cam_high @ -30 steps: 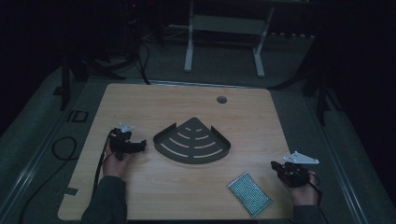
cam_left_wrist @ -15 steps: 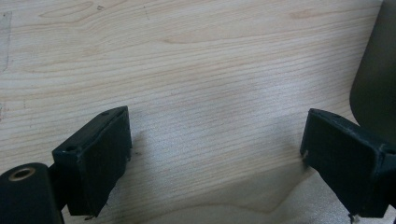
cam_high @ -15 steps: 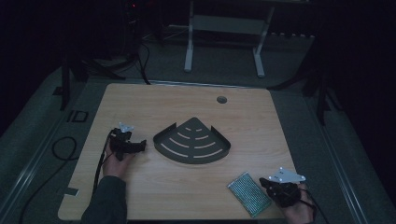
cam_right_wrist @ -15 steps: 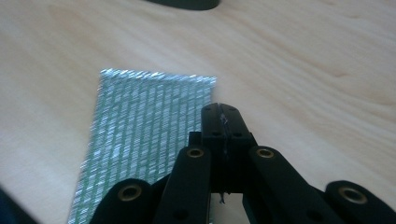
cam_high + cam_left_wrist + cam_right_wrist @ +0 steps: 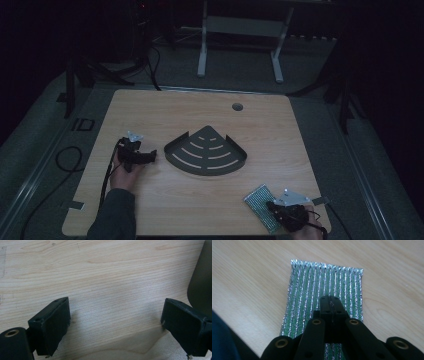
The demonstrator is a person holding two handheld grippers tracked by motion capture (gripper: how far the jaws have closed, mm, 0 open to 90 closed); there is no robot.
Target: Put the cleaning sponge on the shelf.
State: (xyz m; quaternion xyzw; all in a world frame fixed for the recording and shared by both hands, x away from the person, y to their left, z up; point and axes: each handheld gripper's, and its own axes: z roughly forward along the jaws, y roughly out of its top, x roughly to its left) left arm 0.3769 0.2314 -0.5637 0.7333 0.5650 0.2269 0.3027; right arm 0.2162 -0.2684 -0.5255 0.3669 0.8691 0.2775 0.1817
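Observation:
A dark quarter-round slotted shelf [image 5: 200, 165] lies flat in the middle of the wooden table [image 5: 175, 205]. Just left of it rests my left gripper [image 5: 150, 156], pointing toward the shelf, open, with bare wood between its pads [image 5: 51, 325] and the shelf's dark edge [image 5: 202, 282] at the right. A green and silver ribbed scouring pad [image 5: 256, 199] lies near the front right corner. My right gripper [image 5: 272, 205] is over its near end, shut. In the right gripper view the closed tips [image 5: 331, 300] sit above the middle of the pad [image 5: 324, 280]; I cannot tell whether they touch it.
A round cable hole [image 5: 237, 106] sits near the table's far edge. The front edge runs close behind the pad. A black cable [image 5: 65, 160] loops on the floor at left. A white metal stand [image 5: 240, 45] is beyond the table.
The right hand has moved left and toward the front edge, from beside the pad to over its near end. The left hand has stayed put.

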